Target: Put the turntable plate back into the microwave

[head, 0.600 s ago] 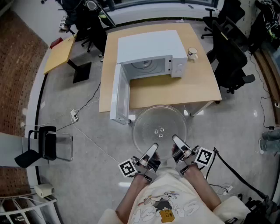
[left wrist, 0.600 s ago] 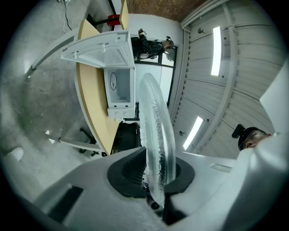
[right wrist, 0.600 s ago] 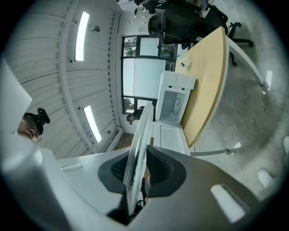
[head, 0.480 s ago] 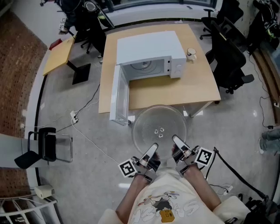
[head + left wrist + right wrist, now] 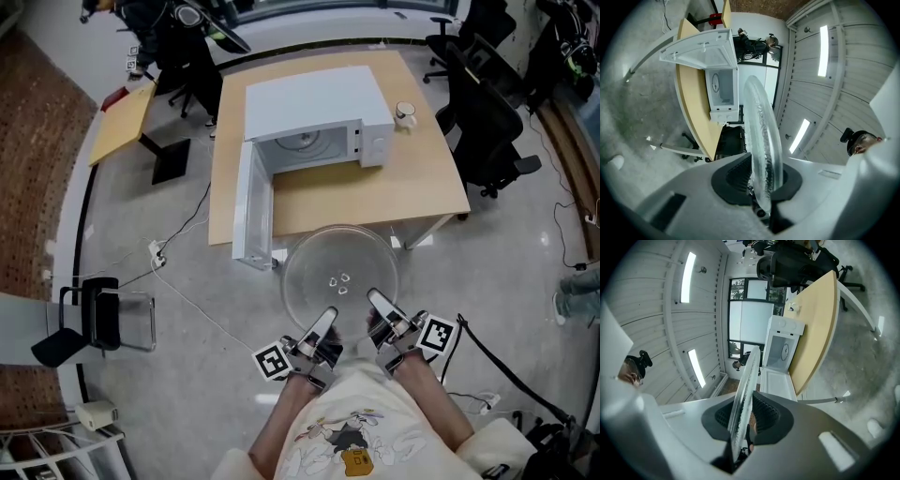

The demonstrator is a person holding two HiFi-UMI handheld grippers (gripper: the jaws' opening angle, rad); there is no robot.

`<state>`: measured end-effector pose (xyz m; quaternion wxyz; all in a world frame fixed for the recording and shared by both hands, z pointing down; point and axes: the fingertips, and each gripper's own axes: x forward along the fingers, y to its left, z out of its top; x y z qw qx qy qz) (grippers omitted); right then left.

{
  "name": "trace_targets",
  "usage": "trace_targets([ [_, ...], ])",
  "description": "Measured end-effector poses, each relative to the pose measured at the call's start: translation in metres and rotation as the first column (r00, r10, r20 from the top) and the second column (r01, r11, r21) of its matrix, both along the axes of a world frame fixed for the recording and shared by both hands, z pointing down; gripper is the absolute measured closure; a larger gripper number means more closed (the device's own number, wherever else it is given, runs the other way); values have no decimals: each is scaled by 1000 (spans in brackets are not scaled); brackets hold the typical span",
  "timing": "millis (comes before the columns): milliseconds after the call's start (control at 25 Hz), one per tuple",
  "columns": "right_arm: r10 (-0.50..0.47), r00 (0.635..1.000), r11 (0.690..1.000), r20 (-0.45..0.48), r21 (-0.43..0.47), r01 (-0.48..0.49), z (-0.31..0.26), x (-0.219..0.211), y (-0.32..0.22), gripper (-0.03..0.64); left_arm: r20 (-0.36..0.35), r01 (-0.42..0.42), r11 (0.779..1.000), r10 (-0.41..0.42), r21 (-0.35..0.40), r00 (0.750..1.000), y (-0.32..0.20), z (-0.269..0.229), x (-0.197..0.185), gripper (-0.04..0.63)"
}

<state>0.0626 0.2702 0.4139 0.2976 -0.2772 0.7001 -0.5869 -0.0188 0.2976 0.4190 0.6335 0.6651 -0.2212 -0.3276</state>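
A clear glass turntable plate [image 5: 339,277] is held level in front of me, above the floor and just short of the table's near edge. My left gripper [image 5: 327,319] is shut on its near rim at the left, and my right gripper [image 5: 373,300] is shut on the near rim at the right. Seen edge-on, the plate [image 5: 761,140] stands between the left pads, and the plate [image 5: 743,399] likewise sits clamped between the right pads. The white microwave [image 5: 323,112] stands on the wooden table [image 5: 375,192] with its door [image 5: 251,206] swung wide open toward me.
A small white cup [image 5: 403,114] stands on the table right of the microwave. Black office chairs [image 5: 487,122] stand to the right, another black chair [image 5: 94,314] at the left. Cables [image 5: 187,291] trail over the grey floor.
The table and microwave have shifted very slightly in the head view. Both grippers keep their hold on the plate, unchanged.
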Motion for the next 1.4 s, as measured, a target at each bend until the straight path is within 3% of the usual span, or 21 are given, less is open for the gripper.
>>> trace_targets([
  [480,-24,999,1000,34,-14,24,0,20,-16,569,19,20,1000,-19,-8,1000,-14,1,21,557],
  [840,-110,992,993,53,-23,112,13,29,-41,569,54,92,996,-91,-13,994,-33,9,32,557],
  [1160,-121,992,992,34,-43,122,23,22,-112,569,58,88,996,-86,-34,995,-104,21,24,555],
  [1400,-89,995,992,41,-81,92,32,5,-174,569,54,38,998,-35,-55,998,-170,27,9,555],
])
